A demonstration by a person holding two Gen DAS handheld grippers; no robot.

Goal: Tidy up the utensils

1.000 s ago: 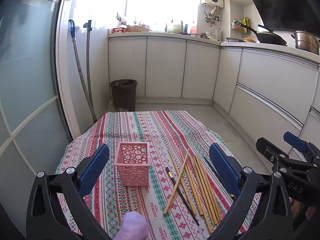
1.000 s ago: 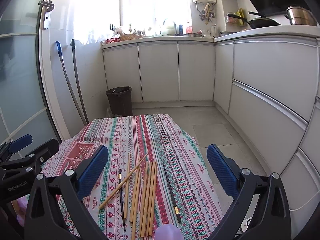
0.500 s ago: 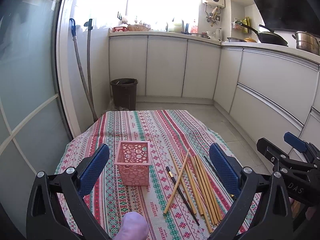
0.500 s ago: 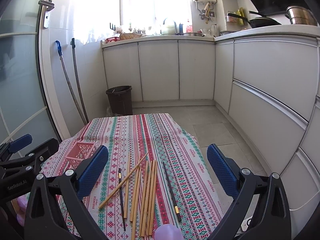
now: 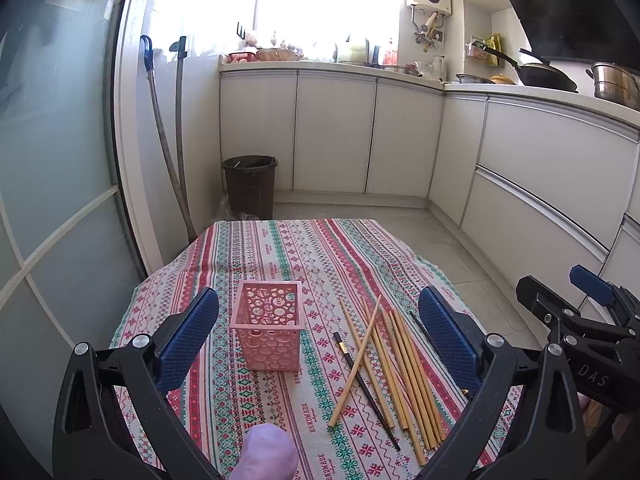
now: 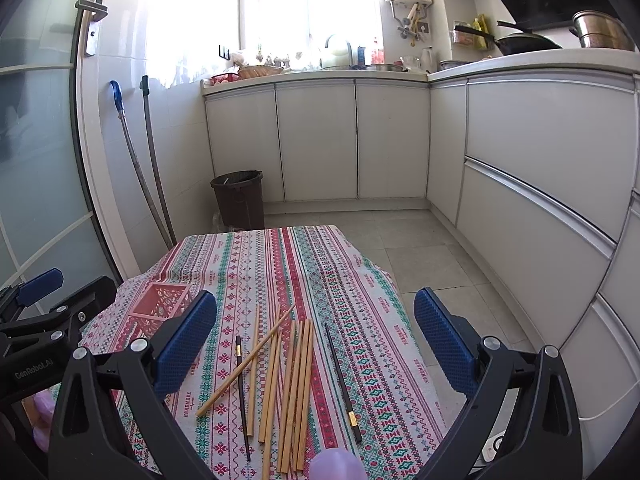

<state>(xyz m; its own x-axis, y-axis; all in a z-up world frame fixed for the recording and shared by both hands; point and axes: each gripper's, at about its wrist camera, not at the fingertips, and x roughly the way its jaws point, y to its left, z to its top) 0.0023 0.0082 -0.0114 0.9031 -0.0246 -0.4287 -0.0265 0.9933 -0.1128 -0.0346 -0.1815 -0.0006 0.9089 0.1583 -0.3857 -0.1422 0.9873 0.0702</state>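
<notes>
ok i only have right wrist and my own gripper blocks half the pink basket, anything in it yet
observer: nothing, the pink basket stands upright with no chopstick in it
operator: is it touching the sticks
observer: no, a strip of cloth shows between it and the nearest black chopstick
operator: and the left gripper
observer: the left gripper is wide open and holds nothing
</notes>
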